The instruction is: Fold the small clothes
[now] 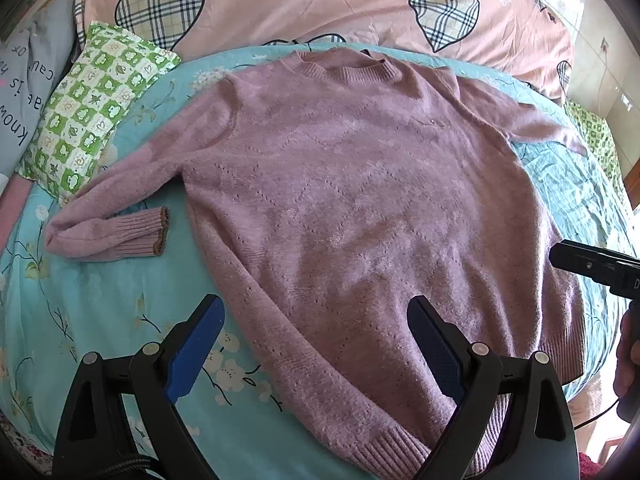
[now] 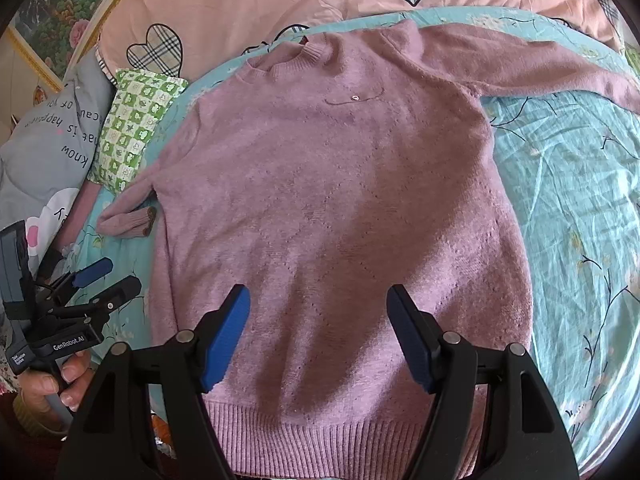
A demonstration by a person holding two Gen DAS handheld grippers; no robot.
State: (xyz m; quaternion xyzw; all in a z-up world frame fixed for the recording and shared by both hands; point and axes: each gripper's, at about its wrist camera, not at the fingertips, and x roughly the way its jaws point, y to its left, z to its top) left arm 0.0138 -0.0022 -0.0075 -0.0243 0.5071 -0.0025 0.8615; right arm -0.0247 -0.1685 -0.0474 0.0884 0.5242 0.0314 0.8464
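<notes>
A mauve knitted sweater [image 1: 352, 184] [image 2: 332, 200] lies flat, front up, on a turquoise floral bed sheet [image 1: 80, 312]. Its left sleeve [image 1: 108, 220] is bent back, with the ribbed cuff [image 1: 140, 236] pointing toward the body. The right sleeve [image 2: 520, 60] stretches out to the far right. My left gripper [image 1: 316, 308] hovers open over the lower left edge of the sweater, nothing between its blue pads. My right gripper [image 2: 318, 296] is open above the ribbed hem [image 2: 320, 432], also holding nothing. In the right wrist view, the left gripper [image 2: 108, 276] appears at the left, in a hand.
A green checked pillow [image 1: 92, 116] [image 2: 136, 120] lies beside the left sleeve. A pink quilt with plaid hearts [image 1: 320, 0] [image 2: 280, 0] is bunched behind the collar. A grey printed cushion [image 2: 44, 148] sits at the far left. Bare sheet [image 2: 572, 220] spreads right of the sweater.
</notes>
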